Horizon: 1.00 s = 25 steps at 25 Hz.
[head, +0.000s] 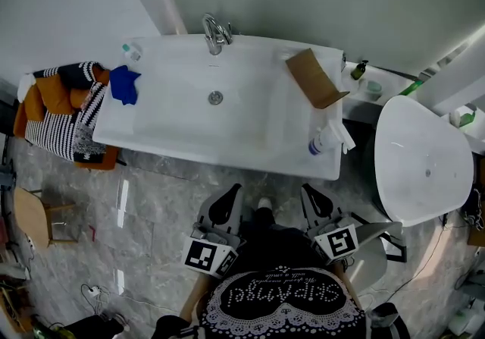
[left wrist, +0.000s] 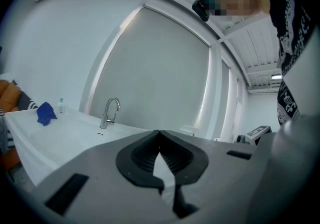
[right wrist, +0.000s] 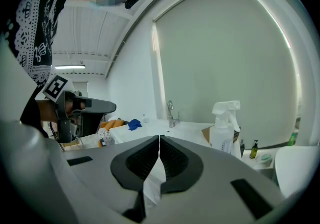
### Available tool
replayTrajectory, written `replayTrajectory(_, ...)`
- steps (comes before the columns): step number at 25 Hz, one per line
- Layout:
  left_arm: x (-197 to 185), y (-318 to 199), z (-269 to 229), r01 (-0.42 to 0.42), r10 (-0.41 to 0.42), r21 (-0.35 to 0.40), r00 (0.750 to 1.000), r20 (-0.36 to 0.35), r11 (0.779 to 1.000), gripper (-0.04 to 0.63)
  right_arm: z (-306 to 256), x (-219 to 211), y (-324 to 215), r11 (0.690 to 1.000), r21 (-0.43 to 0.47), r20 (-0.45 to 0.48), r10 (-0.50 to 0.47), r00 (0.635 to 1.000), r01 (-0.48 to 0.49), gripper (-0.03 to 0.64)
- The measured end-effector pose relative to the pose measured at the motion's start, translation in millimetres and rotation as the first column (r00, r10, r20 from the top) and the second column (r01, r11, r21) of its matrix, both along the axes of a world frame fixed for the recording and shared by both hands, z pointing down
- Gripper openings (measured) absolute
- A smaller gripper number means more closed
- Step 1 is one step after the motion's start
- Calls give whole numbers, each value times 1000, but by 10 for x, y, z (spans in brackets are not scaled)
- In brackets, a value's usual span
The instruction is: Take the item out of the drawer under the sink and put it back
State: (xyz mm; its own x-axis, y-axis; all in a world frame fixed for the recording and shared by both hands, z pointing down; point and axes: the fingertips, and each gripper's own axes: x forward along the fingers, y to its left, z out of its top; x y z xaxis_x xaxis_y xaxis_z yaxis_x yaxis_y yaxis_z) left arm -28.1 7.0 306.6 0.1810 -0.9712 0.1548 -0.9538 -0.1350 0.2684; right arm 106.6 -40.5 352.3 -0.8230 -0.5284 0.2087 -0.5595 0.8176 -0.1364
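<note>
— Where were the grippers?

— Nearest of all, side by side just short of the sink's front edge. The left gripper [head: 231, 192] had its jaws pressed together at the tips with nothing between them. The right gripper [head: 308, 189] was the same, closed and empty.

— And the item?

— Not in sight. The drawer sat below the sink [head: 182, 133], hidden from above, and both gripper views looked out over the basin top instead.

— What was on the sink?

— A white spray bottle [head: 327, 137] stood upright near the front right corner. The drain [head: 216, 97] was in the middle of the basin. At the left end lay a blue cloth [head: 123, 84], with a small clear bottle [head: 130, 49] just behind it. A brown cardboard piece [head: 312, 76] leaned at the right rear. The faucet [head: 214, 34] rose at the back edge, against the pale wall.

— And beside it?

— Striped and orange fabric [head: 64, 114] lay at the left. A white oval fixture [head: 424, 155] stood at the right.
</note>
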Motion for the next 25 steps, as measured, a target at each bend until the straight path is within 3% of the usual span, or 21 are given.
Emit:
replayTrajectory(11,-62,89,-11,-19,20,17,1000,-9,1000,5,-20,5,97,999,17,-13,37,999,-37,18)
replayTrajectory(25,-495,126,-138,-72,72,10,997,-2,997,5,-132,-420,239,996,6,-11,84,996,-84,18)
